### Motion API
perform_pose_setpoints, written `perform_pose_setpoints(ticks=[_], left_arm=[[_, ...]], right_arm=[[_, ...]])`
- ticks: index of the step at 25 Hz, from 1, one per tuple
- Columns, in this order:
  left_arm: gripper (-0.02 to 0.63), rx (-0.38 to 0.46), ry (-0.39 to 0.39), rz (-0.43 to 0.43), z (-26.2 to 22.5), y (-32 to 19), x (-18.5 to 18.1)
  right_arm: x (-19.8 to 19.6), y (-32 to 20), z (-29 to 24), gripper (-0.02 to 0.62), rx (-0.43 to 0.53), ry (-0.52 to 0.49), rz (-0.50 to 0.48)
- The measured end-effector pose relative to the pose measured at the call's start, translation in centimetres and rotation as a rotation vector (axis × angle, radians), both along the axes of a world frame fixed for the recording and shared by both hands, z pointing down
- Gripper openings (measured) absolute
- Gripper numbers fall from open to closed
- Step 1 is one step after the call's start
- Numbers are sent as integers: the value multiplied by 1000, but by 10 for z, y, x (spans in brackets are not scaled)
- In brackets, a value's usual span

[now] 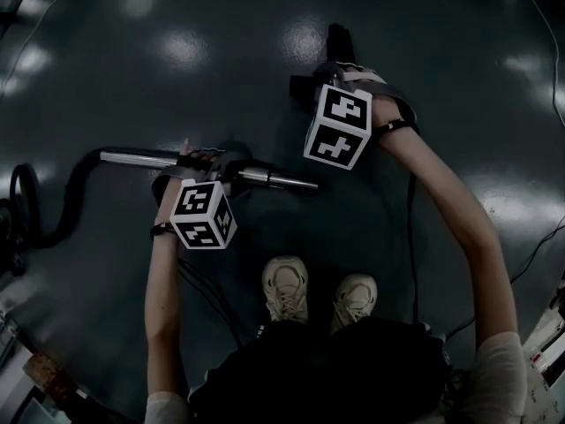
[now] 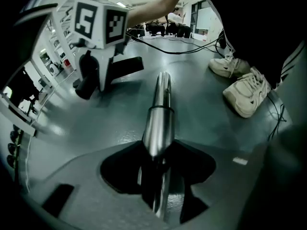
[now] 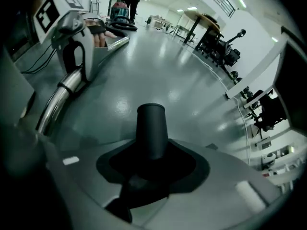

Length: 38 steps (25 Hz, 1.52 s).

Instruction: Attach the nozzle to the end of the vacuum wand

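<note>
**Both parts gripped, not yet joined**

Left tool is clenched on the metal wand, down by the floor, leaving its free end bare. Right tool grasps the black nozzle, with the tube end sticking out past the jaws. The parts are apart. Each is held behind its mating end, likely for lining up.

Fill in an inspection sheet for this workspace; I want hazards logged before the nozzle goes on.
Surface: dark glossy floor, lamp glare.
Job's things: chrome metal vacuum wand with black hose at its far end; black plastic tube nozzle, not yet joined to it.
Clutter: nothing seen.
Grippers: left gripper closed on the wand; right gripper closed on the nozzle.
Cables: thin dark cables trail over the floor beside the person's white sneakers.
Surroundings: black office chairs and a wooden-topped table at the room's edge.
</note>
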State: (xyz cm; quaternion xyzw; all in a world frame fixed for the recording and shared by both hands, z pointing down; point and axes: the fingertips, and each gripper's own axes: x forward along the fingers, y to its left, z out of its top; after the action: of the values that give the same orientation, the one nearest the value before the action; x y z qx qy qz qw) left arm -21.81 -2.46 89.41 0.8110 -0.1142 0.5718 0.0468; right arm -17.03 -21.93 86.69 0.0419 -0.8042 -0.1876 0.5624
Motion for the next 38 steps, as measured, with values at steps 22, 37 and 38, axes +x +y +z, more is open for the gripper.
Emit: perform_pose_setpoints(ticks=[22, 37, 38], left_arm=[[199, 162, 151, 42, -80, -67, 64], [198, 162, 208, 34, -84, -72, 64], [198, 161, 208, 37, -83, -72, 64]], right_arm=[[151, 83, -54, 192, 51, -58, 31], [137, 86, -74, 189, 99, -35, 3], [131, 88, -74, 189, 107, -24, -18]])
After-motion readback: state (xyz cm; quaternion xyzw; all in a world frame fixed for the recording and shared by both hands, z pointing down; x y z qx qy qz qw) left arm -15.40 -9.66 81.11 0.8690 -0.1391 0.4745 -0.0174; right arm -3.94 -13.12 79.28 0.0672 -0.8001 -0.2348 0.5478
